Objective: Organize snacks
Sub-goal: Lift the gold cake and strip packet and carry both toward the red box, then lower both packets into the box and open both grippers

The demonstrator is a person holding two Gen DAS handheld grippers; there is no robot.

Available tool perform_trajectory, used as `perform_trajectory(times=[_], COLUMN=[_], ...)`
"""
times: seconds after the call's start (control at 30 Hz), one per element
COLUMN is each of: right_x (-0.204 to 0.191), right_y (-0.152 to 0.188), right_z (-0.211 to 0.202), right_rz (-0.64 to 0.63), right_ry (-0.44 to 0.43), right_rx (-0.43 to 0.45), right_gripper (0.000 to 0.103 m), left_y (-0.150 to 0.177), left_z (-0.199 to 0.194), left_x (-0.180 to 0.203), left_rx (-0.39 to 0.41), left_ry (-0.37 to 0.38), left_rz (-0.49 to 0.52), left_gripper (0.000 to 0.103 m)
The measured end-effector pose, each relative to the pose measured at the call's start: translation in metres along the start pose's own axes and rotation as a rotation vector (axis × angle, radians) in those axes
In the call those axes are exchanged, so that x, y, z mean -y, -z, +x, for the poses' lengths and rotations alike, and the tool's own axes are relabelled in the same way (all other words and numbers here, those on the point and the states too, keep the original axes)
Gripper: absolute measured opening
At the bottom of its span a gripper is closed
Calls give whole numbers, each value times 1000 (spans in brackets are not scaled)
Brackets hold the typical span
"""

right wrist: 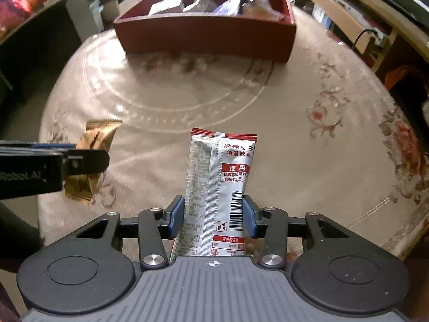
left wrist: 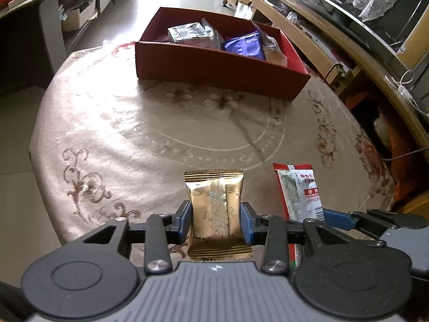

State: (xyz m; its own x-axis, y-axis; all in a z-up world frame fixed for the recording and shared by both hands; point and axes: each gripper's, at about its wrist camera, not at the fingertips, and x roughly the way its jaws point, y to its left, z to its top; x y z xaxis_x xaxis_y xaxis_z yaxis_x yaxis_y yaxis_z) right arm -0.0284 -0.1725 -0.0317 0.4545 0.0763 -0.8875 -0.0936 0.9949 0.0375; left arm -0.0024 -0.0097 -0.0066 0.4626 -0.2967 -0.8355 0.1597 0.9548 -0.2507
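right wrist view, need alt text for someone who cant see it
The right gripper is shut on a red and silver snack packet above a round floral table. A red box of snacks sits at the far side, and the left gripper holds a gold packet at left.

Black gripper (left wrist: 215,224), blue pads (left wrist: 184,222), silver screws
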Motion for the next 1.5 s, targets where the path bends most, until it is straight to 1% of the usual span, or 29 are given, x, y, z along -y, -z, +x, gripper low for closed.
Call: perform_trajectory(times=[0.17,0.33,0.77,0.87,1.17,1.3,1.5], right_x=[10,19,38,41,49,51,61], right_y=[-4,-23,-69,-82,-134,-154,-185], right_z=[-14,-18,-19,-19,-12,-8,7], right_rz=[21,46,77,82,86,80,96], right_ry=[-26,-45,-72,-78,-92,-87,-91], right_rx=[60,121,204,222,282,303,311], right_gripper=[53,53,53,53,53,53,53], left_y=[-14,-31,-81,-96,-146,-168,-201], left_z=[-1,5,16,20,35,44,64], left_x=[3,9,23,25,28,31,31], left_rx=[29,48,102,116,154,179,187], left_ry=[0,-20,-44,-48,-56,-80,-101], left_rz=[-18,-13,8,8,-12,-9,-25], left_gripper=[40,40,40,40,40,40,40])
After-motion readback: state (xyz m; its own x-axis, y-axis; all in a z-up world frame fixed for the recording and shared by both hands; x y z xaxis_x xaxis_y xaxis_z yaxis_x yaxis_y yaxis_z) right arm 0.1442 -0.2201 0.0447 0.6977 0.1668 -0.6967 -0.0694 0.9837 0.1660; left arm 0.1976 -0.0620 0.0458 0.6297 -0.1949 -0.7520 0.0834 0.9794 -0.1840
